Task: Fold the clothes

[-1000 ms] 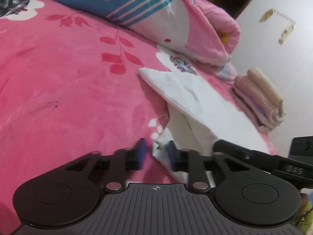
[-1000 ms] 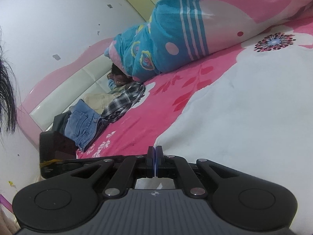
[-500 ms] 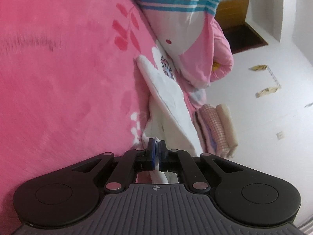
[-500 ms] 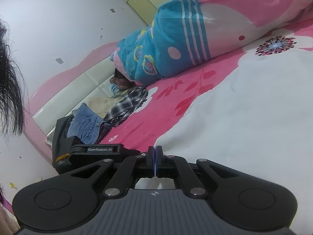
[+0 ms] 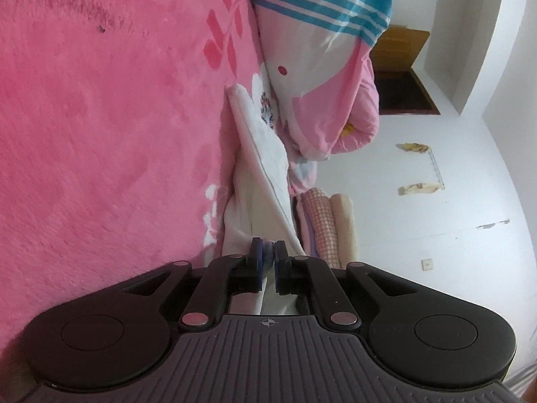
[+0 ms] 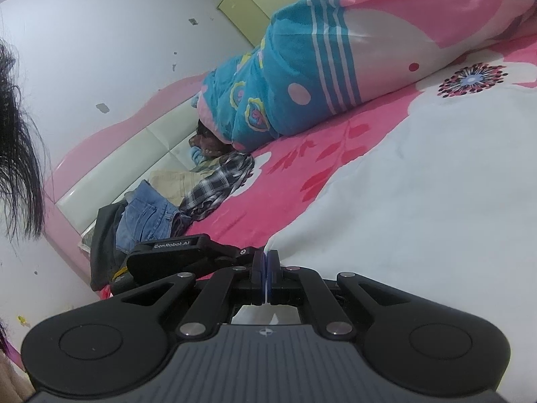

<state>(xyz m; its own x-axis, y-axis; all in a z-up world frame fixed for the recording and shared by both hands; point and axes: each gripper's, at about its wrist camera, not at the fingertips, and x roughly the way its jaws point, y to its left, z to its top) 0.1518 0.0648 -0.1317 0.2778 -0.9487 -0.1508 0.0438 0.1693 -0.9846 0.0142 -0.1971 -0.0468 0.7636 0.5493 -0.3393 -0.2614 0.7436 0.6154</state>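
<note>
Beside white garment (image 5: 265, 174): rolled quilt (image 5: 322, 67); folded stack (image 5: 327, 225).

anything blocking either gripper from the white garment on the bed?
Nothing visible. The left gripper and right gripper are both already pinched on the white garment's near edge. The pink blanket beyond it lies bare.

Both cameras sit just behind their own fingers, low and close over the pink bed (image 5: 100, 134). The left view is rolled sideways, facing along the bed toward a white wall. The right view faces the headboard (image 6: 134, 154). Both share the rolled quilt (image 5: 312, 50) and white garment (image 6: 419, 201).
</note>
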